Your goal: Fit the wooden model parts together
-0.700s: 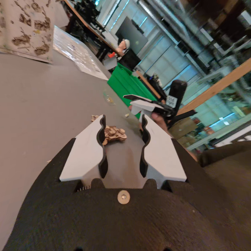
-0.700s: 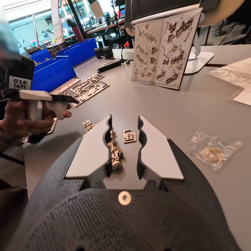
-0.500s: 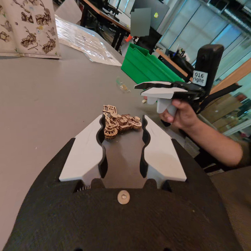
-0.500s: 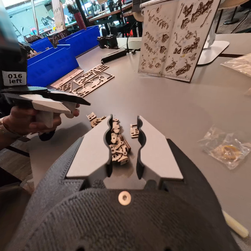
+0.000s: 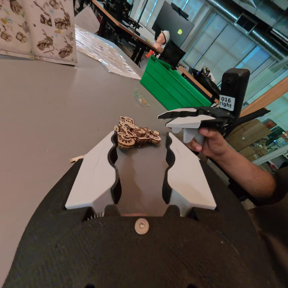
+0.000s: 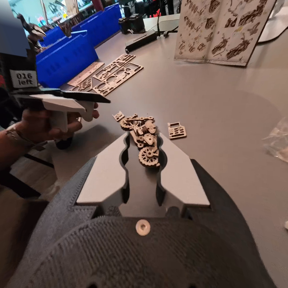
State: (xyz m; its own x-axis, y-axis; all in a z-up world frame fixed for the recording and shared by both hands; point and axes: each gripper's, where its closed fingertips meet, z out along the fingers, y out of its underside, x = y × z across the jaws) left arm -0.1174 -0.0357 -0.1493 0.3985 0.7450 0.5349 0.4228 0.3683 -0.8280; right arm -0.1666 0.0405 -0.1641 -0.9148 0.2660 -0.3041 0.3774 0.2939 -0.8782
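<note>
A partly built wooden motorcycle model [image 6: 140,132] lies on its side on the grey table [image 6: 218,109]. It also shows in the left wrist view [image 5: 137,137]. My right gripper [image 6: 143,135] is open and low, with the model's rear wheel [image 6: 148,156] between its fingers. My left gripper [image 5: 141,135] is open and empty, its tips just short of the model. A flat loose wooden part [image 6: 177,130] lies right of the model, and a small one [image 6: 118,116] lies at its far left. Each gripper shows in the other's view, the right [image 5: 179,118] and the left [image 6: 93,99].
Punched-out wooden part sheets [image 6: 115,76] lie before blue bins [image 6: 65,60]. An instruction booklet [image 6: 218,31] stands at the back. A plastic bag of small parts [image 6: 277,140] lies to the right. A green bin [image 5: 171,87] sits past the table edge. A thin wooden strip [image 5: 77,159] lies near my left finger.
Both grippers have moved in towards the model. The right gripper has dropped so the model's wheel end now sits between its open fingers. Neither gripper has shut.
</note>
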